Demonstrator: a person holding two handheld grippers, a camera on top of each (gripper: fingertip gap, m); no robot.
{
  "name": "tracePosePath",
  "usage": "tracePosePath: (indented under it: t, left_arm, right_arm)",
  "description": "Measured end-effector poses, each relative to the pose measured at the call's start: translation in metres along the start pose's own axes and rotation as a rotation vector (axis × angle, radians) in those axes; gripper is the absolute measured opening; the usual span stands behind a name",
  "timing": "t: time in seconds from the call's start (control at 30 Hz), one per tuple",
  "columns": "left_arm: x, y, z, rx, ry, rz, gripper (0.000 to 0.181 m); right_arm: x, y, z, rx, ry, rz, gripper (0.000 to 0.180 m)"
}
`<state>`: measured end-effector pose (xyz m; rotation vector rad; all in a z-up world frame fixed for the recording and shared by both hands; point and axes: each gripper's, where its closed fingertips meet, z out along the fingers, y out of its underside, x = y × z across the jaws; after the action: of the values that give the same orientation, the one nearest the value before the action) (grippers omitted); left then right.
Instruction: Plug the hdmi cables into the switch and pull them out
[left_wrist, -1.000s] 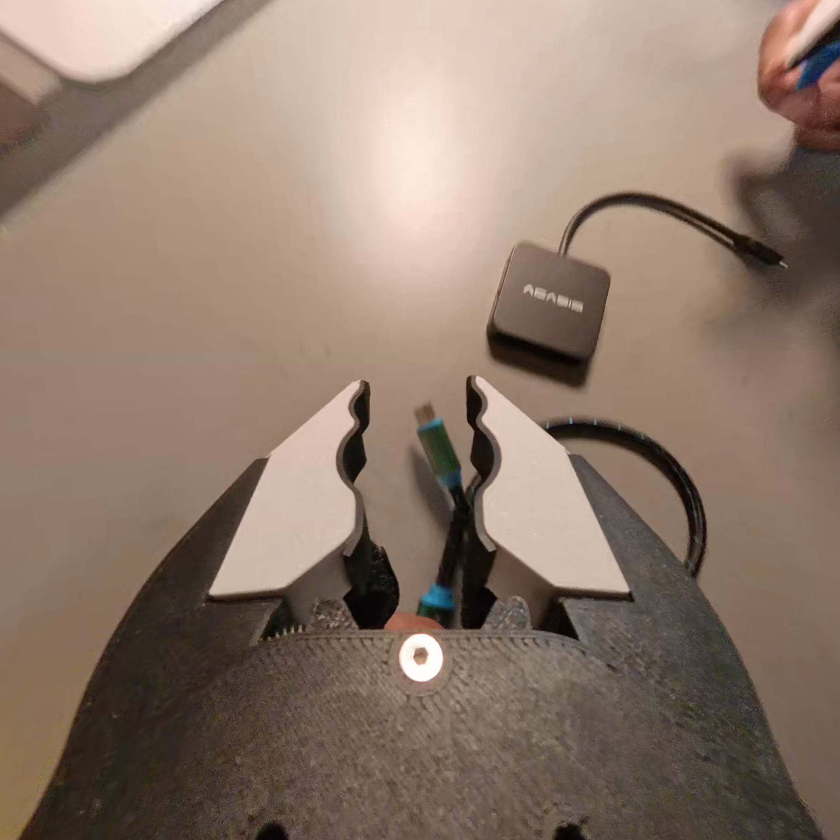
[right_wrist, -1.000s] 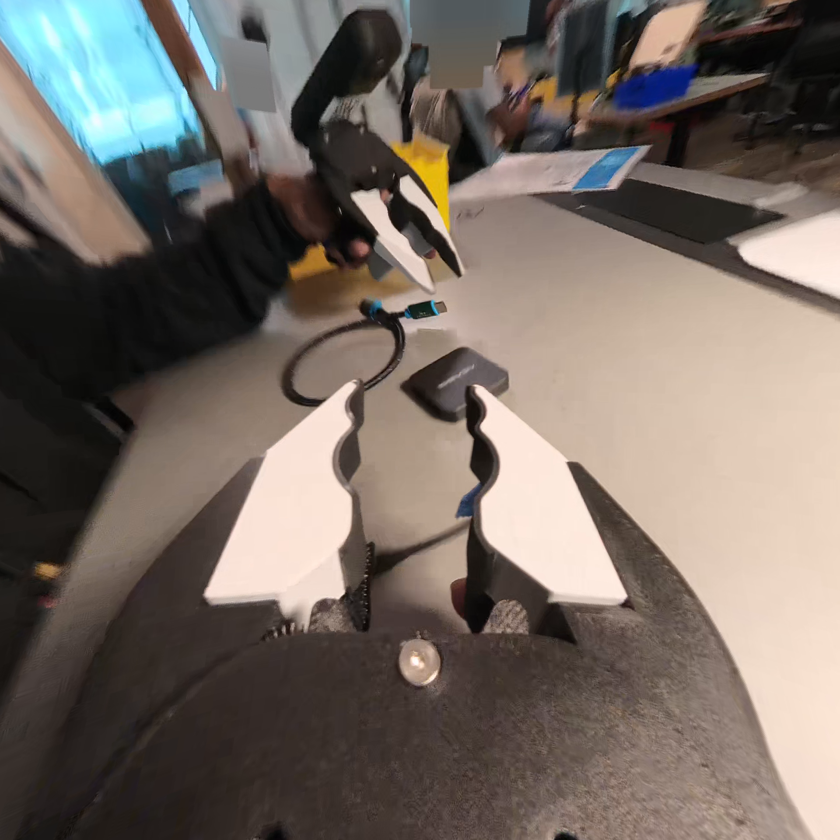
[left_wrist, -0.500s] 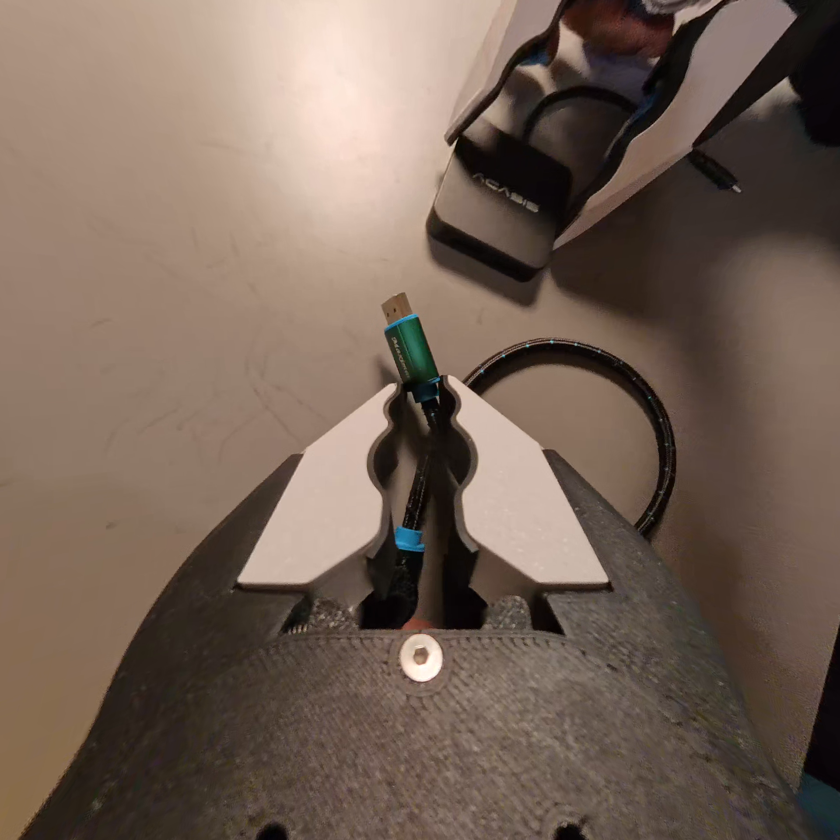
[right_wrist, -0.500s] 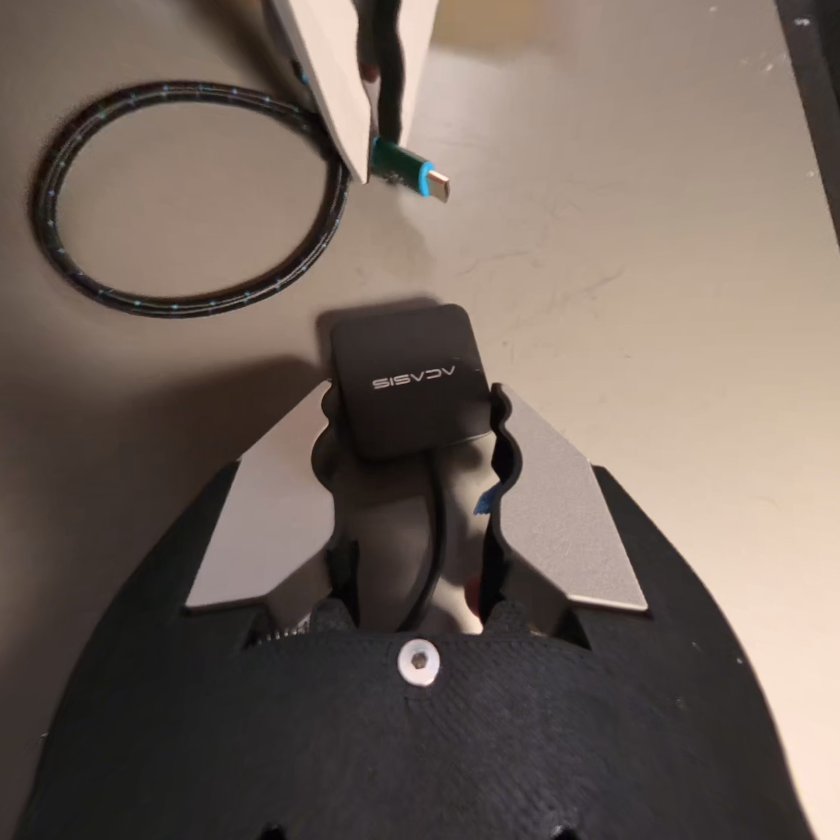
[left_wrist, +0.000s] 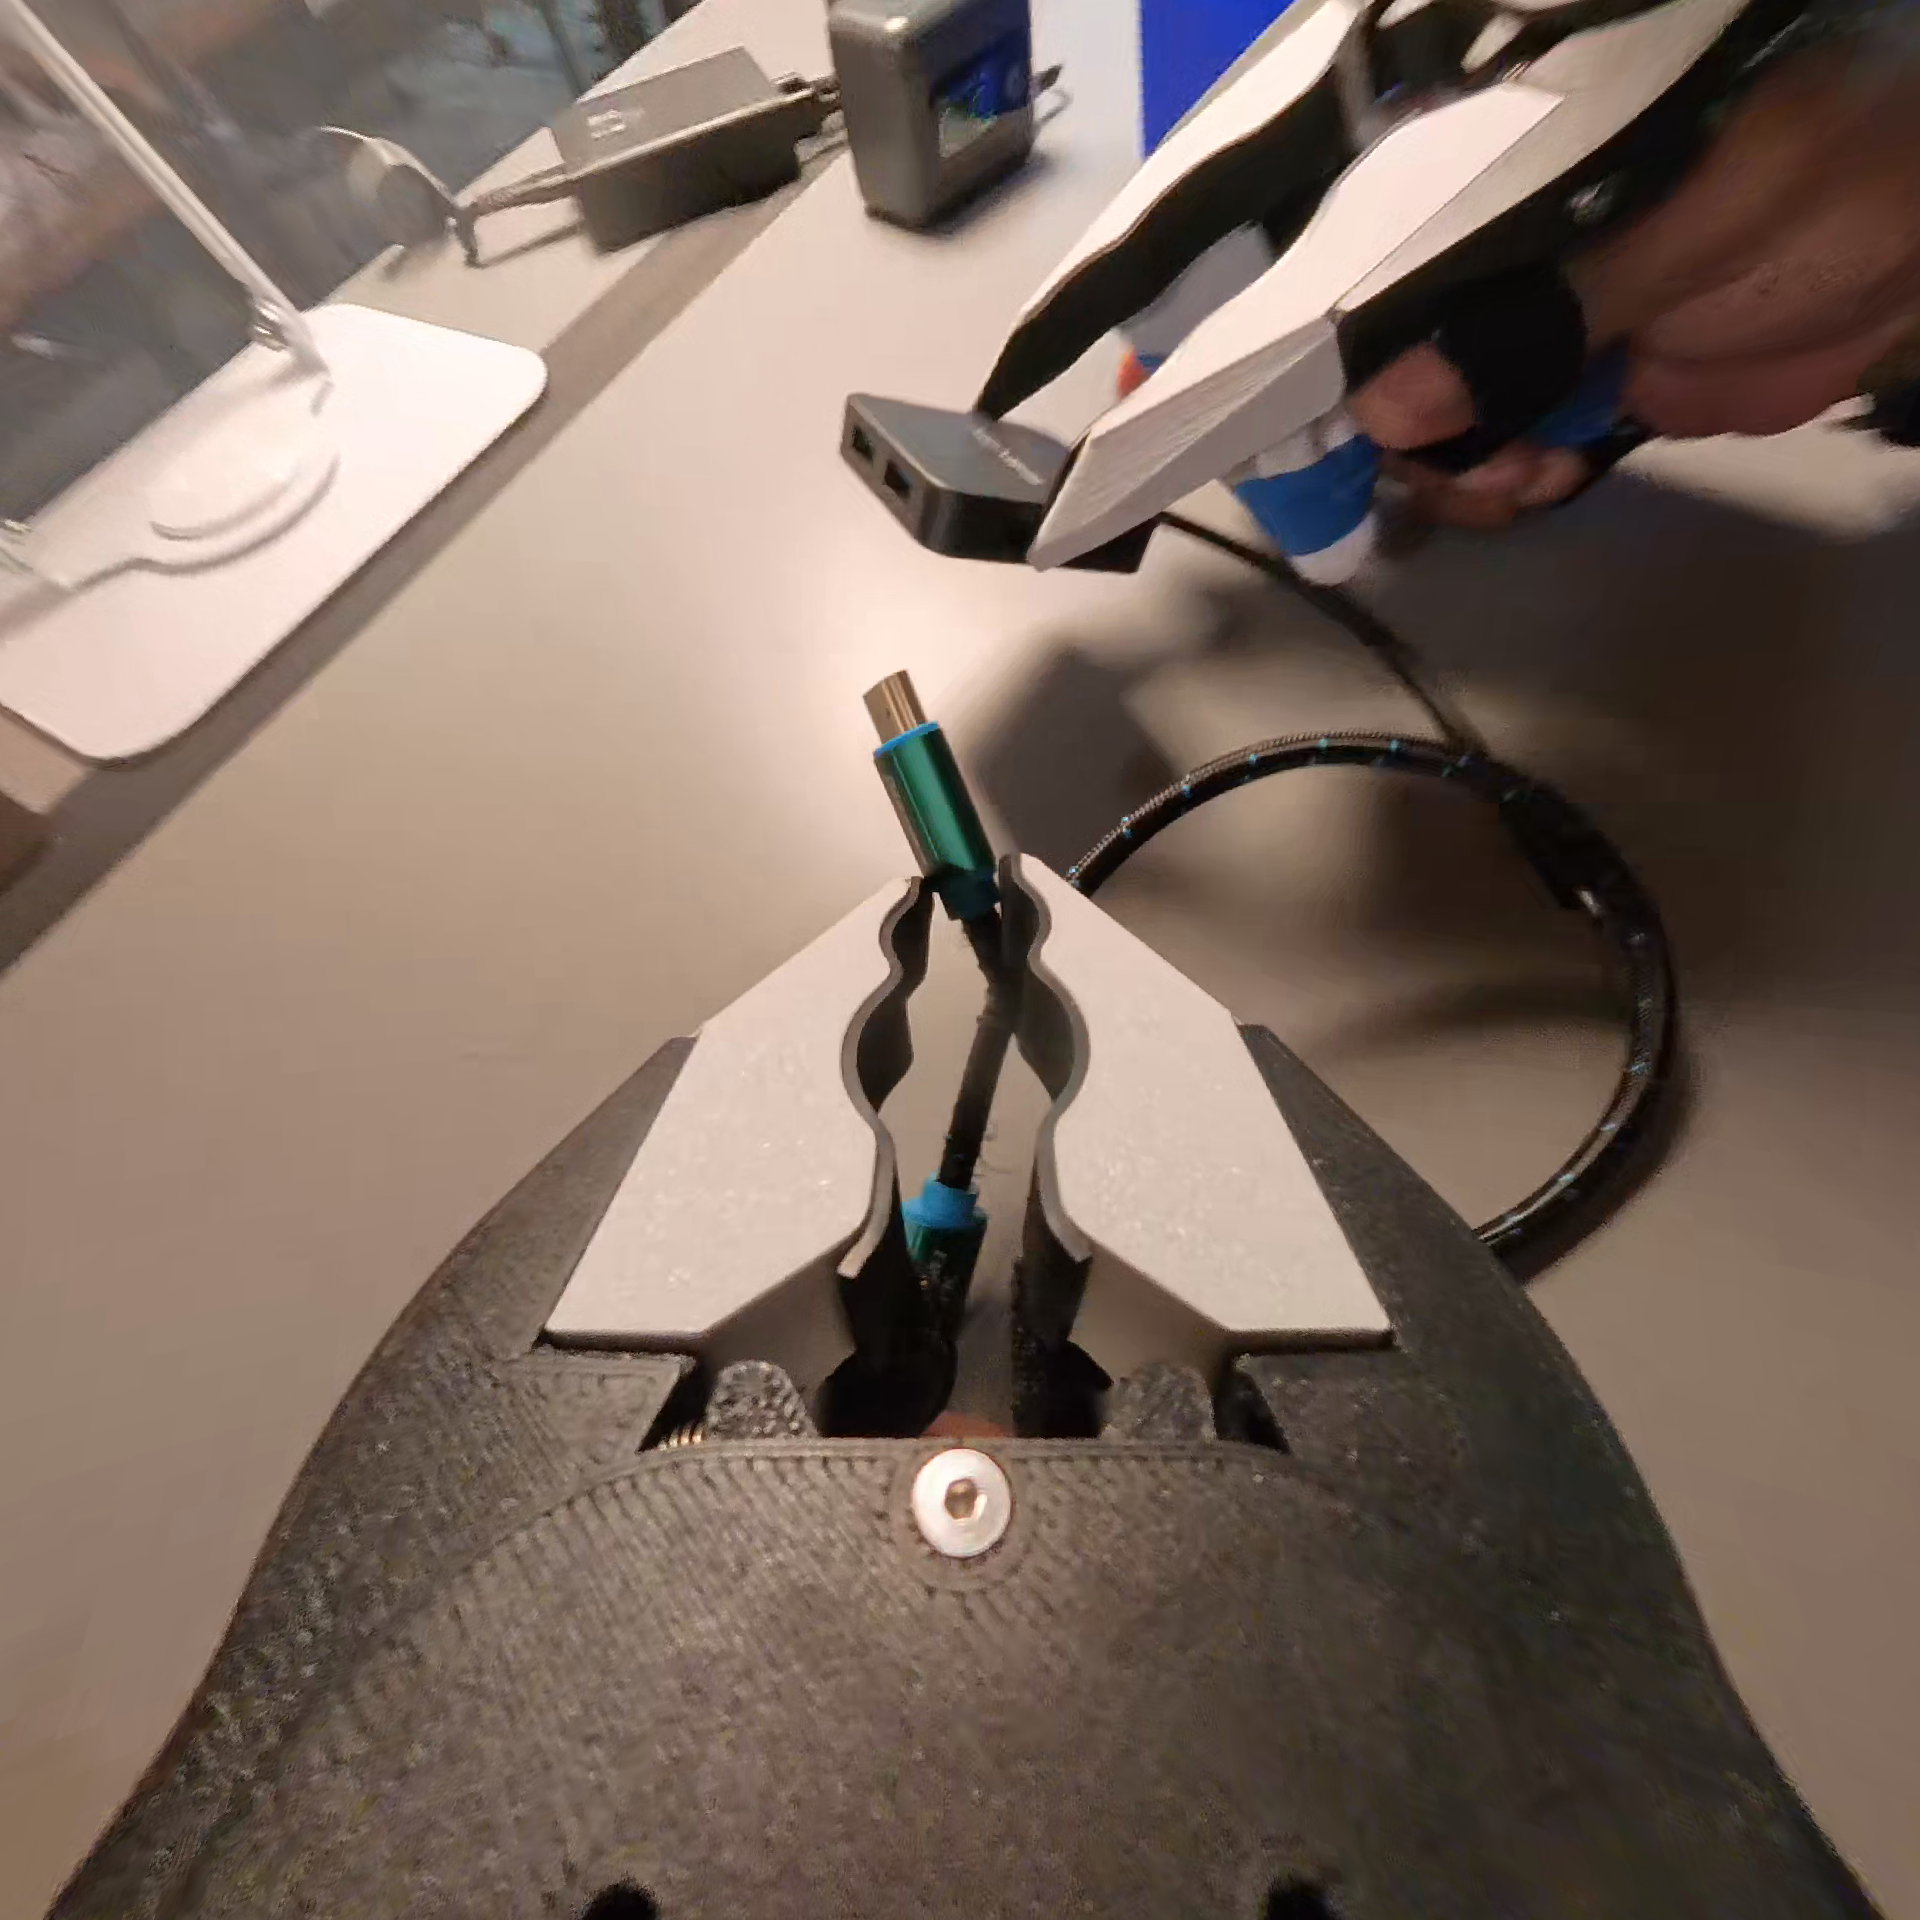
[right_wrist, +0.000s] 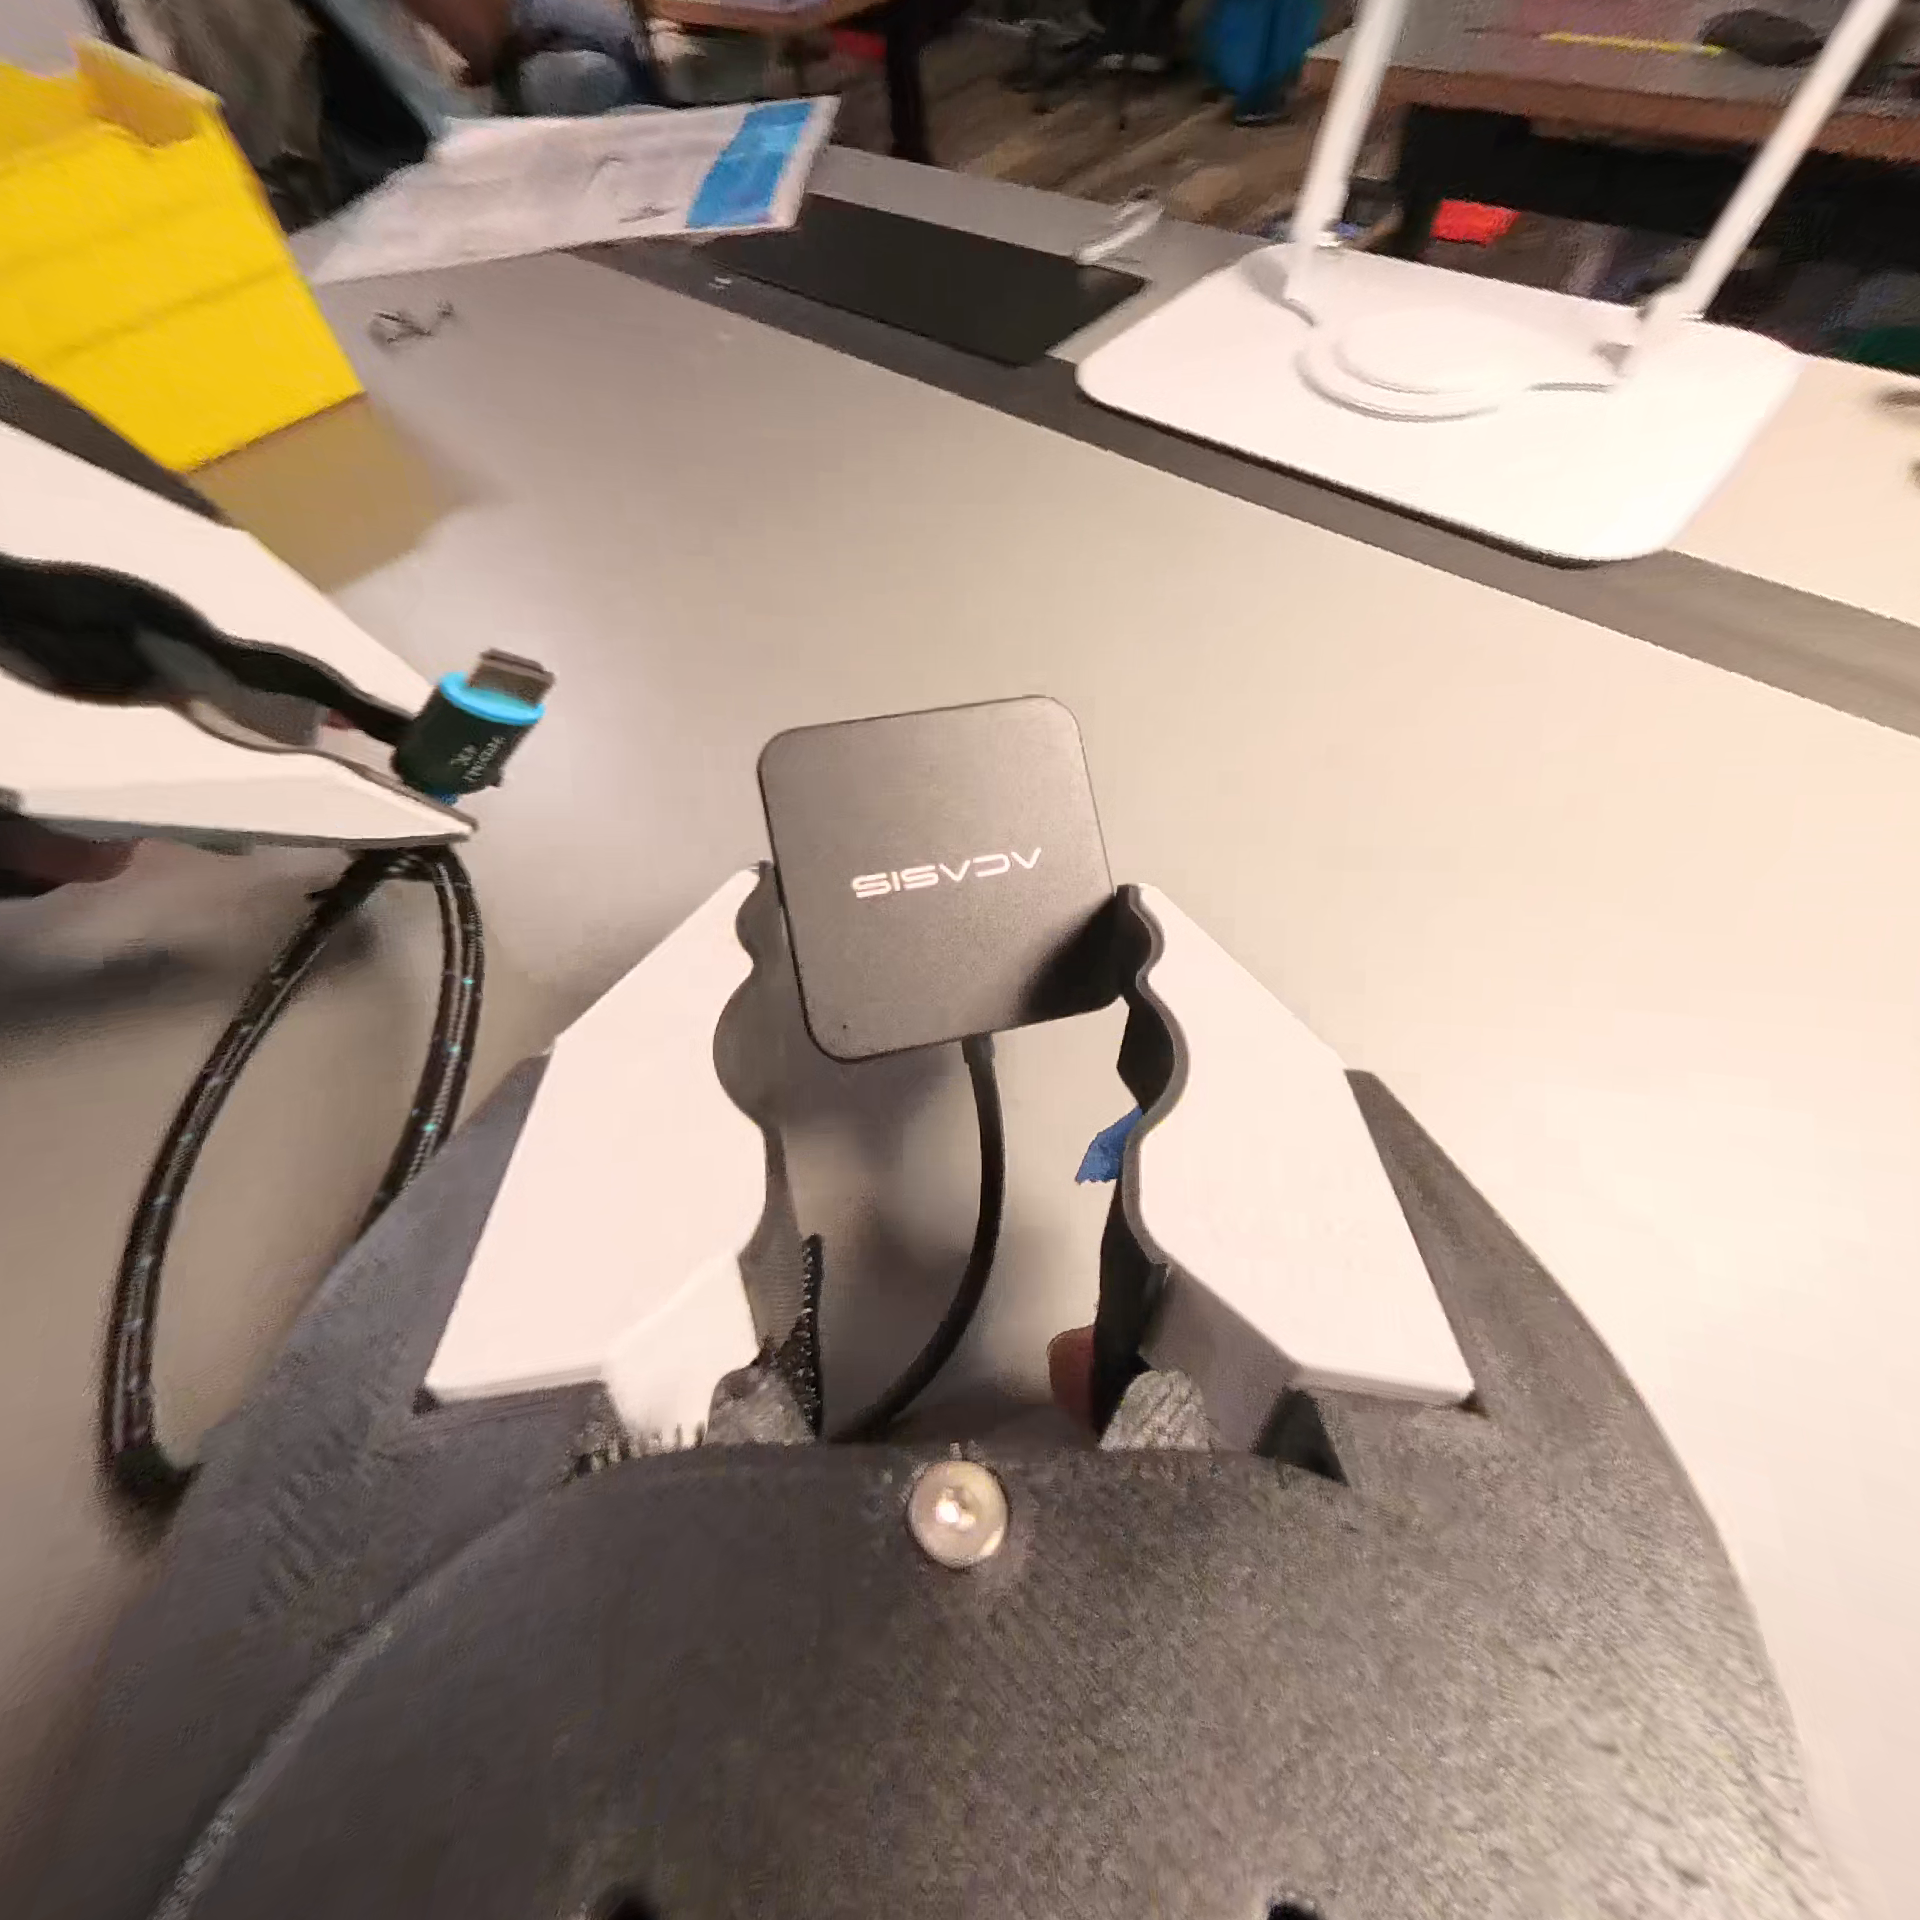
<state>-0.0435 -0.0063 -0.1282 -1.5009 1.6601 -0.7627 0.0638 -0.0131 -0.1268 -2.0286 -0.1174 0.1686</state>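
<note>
My left gripper (left_wrist: 961, 888) is shut on the braided cable just behind its green plug (left_wrist: 928, 795), which sticks out past the fingertips, lifted above the table. The plug's metal tip points toward the black square switch (left_wrist: 961, 468). My right gripper (right_wrist: 940, 899) is shut on the switch (right_wrist: 930, 868) and holds it raised, its thin black lead (right_wrist: 977, 1174) running back between the fingers. In the right wrist view the left gripper (right_wrist: 436, 769) holds the plug (right_wrist: 473, 727) to the left of the switch. The cable's black braided loop (left_wrist: 1538, 935) lies on the table.
A white lamp base (right_wrist: 1444, 384) stands at the far right of the grey table (right_wrist: 1351, 831), and also shows in the left wrist view (left_wrist: 239, 520). A black pad (right_wrist: 914, 275), papers (right_wrist: 623, 177) and a yellow box (right_wrist: 135, 270) lie at the back. A power brick (left_wrist: 675, 156) and a grey box (left_wrist: 935, 104) sit beyond. My right tips are roughly 25 cm from the power brick (left_wrist: 675, 156).
Both grippers have lifted and tilted up from the table. The right gripper has closed on the switch and raised it; the left still holds the cable, plug now nearer the switch.
</note>
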Motion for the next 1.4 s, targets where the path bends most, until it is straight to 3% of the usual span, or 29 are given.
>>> tracePosePath:
  t: [0.23,0.43,0.77,0.93,1.07,1.2,1.4]
  left_arm:
    - [-0.029,0.010,0.054,-0.233,-0.318,0.280,0.012]
    - [-0.020,0.007,0.066,-0.186,-0.325,0.345,0.011]
    - [-0.011,0.012,0.037,-0.085,-0.283,0.411,0.011]
    - [-0.014,0.001,0.030,-0.034,-0.314,0.466,0.011]
    - [-0.011,0.002,0.033,-0.059,-0.330,0.529,0.011]
    - [-0.008,-0.005,0.034,-0.047,-0.357,0.592,0.011]
    - [0.001,-0.024,0.031,0.021,-0.411,0.663,0.011]
  right_arm:
    - [0.035,0.019,0.004,-0.113,0.217,-0.152,0.067]
    - [0.031,0.024,0.007,-0.144,0.185,-0.160,0.067]
    - [0.027,0.021,0.008,-0.128,0.157,-0.160,0.067]
    - [0.011,-0.004,-0.002,-0.017,0.092,-0.164,0.064]
    - [-0.030,-0.022,-0.010,0.082,-0.157,-0.018,0.063]
    - [-0.055,-0.018,-0.008,0.065,-0.311,0.115,0.062]
    - [-0.061,-0.013,-0.005,0.028,-0.359,0.282,0.053]
